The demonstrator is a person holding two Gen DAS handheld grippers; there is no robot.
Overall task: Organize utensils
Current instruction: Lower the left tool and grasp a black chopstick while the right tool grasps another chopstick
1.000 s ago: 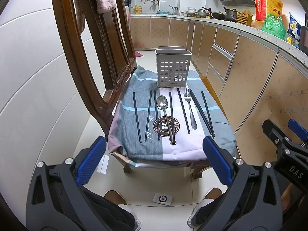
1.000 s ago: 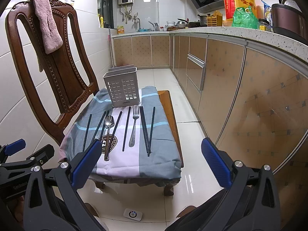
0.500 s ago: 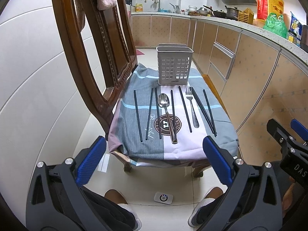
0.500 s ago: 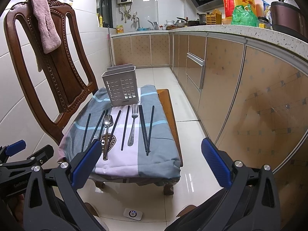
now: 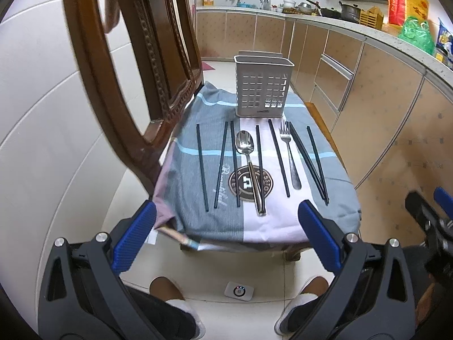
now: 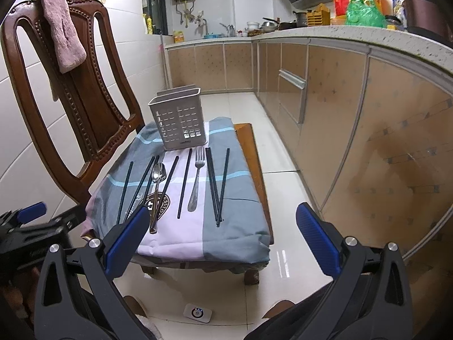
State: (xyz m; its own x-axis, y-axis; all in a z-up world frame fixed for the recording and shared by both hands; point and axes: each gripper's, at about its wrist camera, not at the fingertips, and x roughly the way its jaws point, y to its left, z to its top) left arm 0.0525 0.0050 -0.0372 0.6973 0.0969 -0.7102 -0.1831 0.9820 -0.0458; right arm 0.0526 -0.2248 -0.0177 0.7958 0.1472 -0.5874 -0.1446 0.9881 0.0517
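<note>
Dark chopsticks point(image 5: 201, 167) eight, spoon point(image 5: 245, 145) one, fork point(image 5: 288, 148) one, holder point(image 5: 262, 86) one, left claw point(image 5: 226, 238) and right claw point(image 6: 222, 239) spread apart, empty

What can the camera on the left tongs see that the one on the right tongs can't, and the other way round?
Only the left wrist view shows the right tongs, at its right edge, and its own open left tongs.

Only the right wrist view shows the whole chair back with the pink towel draped over it, and the left tongs at its left edge.

Both show the grey utensil holder standing on the cloth, with the spoon, the fork and the dark chopsticks laid out in front of it.
</note>
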